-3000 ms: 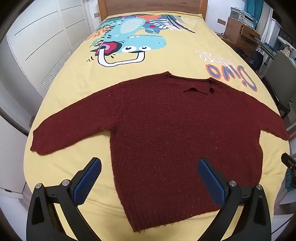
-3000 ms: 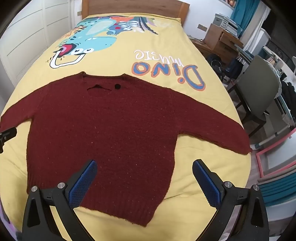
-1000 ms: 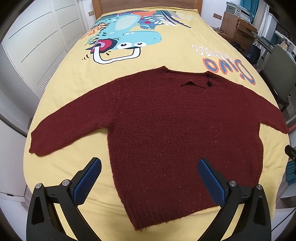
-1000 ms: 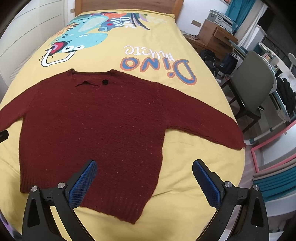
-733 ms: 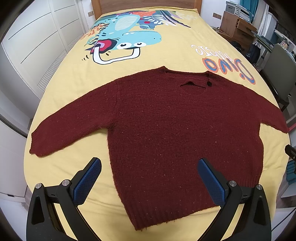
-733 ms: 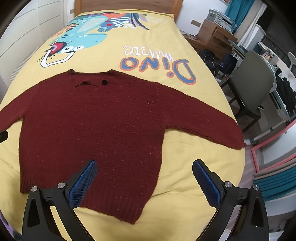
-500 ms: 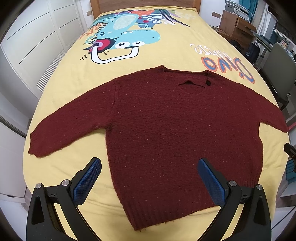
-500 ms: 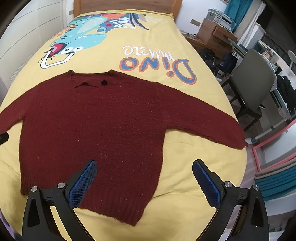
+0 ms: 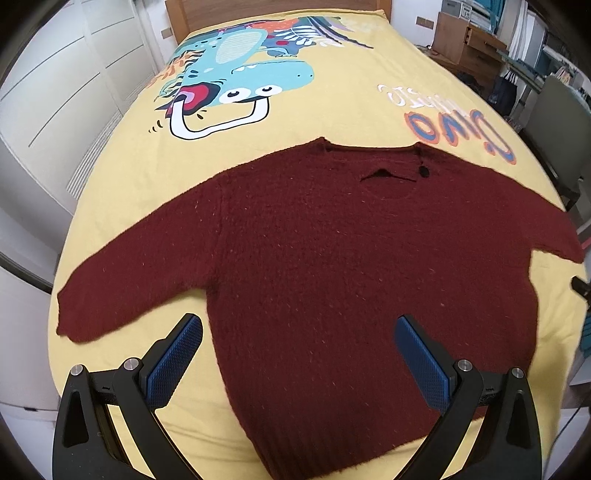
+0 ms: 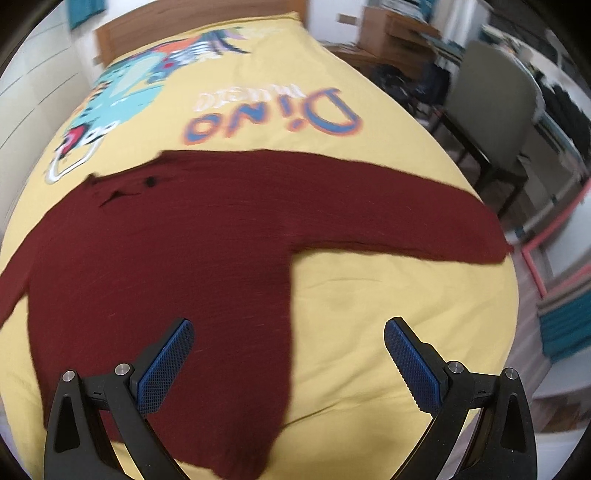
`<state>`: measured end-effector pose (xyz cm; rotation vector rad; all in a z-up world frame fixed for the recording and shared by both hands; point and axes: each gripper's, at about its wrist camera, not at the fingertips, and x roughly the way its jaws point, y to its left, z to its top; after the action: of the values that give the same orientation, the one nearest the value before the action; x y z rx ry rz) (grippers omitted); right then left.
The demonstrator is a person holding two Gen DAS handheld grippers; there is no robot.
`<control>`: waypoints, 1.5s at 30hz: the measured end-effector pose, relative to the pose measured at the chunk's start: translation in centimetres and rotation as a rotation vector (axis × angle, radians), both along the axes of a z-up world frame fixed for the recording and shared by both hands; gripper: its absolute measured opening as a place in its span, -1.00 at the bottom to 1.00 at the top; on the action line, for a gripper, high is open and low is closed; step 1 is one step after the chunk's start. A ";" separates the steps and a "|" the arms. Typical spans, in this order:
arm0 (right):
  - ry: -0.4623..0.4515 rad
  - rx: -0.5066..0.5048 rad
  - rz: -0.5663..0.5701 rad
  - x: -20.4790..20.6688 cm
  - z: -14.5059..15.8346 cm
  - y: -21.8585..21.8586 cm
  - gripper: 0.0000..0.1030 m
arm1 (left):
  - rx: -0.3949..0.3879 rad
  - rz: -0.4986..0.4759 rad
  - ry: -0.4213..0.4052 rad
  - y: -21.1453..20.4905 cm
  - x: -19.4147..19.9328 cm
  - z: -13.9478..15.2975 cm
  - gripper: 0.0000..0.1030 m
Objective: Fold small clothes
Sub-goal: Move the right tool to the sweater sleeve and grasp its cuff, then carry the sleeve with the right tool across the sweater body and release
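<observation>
So the dark red fuzzy knit sweater is laid out flat on the yellow dinosaur-print bedspread, neckline pointing away toward the wooden headboard, hem closest to the camera, both sleeves stretched out sideways. That makes its long axis run left to right across the bed, sleeve tip to sleeve tip.

The left gripper hangs above the hem end with its blue-padded fingers spread wide, holding nothing, and the left sleeve trails off to its left. The right gripper is also spread wide and empty, sitting over the sweater's right side edge, with the right sleeve reaching ahead and to the right toward the grey chair. That view is pretty blurry, fwiw.

My guess: nothing's folded yet, and each sleeve belongs to the gripper on its own side. The right one looks a bit closer to its sleeve.
</observation>
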<state>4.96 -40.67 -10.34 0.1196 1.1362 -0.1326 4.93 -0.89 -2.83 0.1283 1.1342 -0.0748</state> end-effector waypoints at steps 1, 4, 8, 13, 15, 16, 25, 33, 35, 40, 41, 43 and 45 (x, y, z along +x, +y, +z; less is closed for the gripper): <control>0.000 0.009 -0.021 0.2 -0.4 -0.9 0.99 | 0.002 0.002 -0.001 0.0 0.4 -0.4 0.98; -0.003 0.040 -0.101 1.1 -1.9 -4.4 0.99 | -0.016 -0.001 0.009 0.0 1.5 -1.5 0.98; 0.005 0.039 -0.200 2.2 -4.0 -9.1 0.99 | -0.018 -0.013 0.048 -0.3 2.5 -2.8 0.98; 0.030 0.130 -0.313 3.5 -7.0 -14.5 0.99 | -0.015 -0.018 0.078 -0.5 3.5 -3.9 0.98; 0.028 0.145 -0.351 3.9 -7.9 -16.5 0.99 | -0.019 -0.008 0.090 -0.5 3.8 -4.2 0.98; 0.021 0.166 -0.376 4.0 -8.3 -17.7 0.99 | -0.027 -0.002 0.093 -0.3 3.9 -4.4 0.98; 0.054 0.313 -0.639 5.2 -12.7 -27.0 0.99 | -0.040 0.027 0.116 0.8 3.9 -5.0 0.98; 0.079 0.323 -0.658 6.9 -12.7 -28.4 0.57 | -0.043 0.058 0.113 2.3 3.6 -5.0 0.98; 0.099 0.333 -0.651 7.7 -12.7 -28.7 0.44 | -0.050 0.068 0.114 2.5 3.6 -5.1 0.98; 0.074 0.366 -0.566 9.1 -11.7 -28.0 -0.68 | -0.060 0.063 0.122 2.4 3.4 -5.2 0.98; 0.068 0.361 -0.553 9.6 -11.5 -27.7 -0.70 | -0.059 0.060 0.121 2.3 3.4 -5.2 0.98; 0.048 0.321 -0.518 10.1 -10.4 -26.9 -0.75 | -0.057 0.059 0.114 2.5 3.3 -5.1 0.98; -0.002 0.298 -0.486 10.2 -8.5 -26.1 -0.76 | -0.054 0.065 0.102 2.7 3.3 -4.9 0.98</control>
<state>15.17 -66.79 -18.82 0.6620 1.1019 -0.3933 8.23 1.86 -7.76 0.0402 1.2361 -0.0543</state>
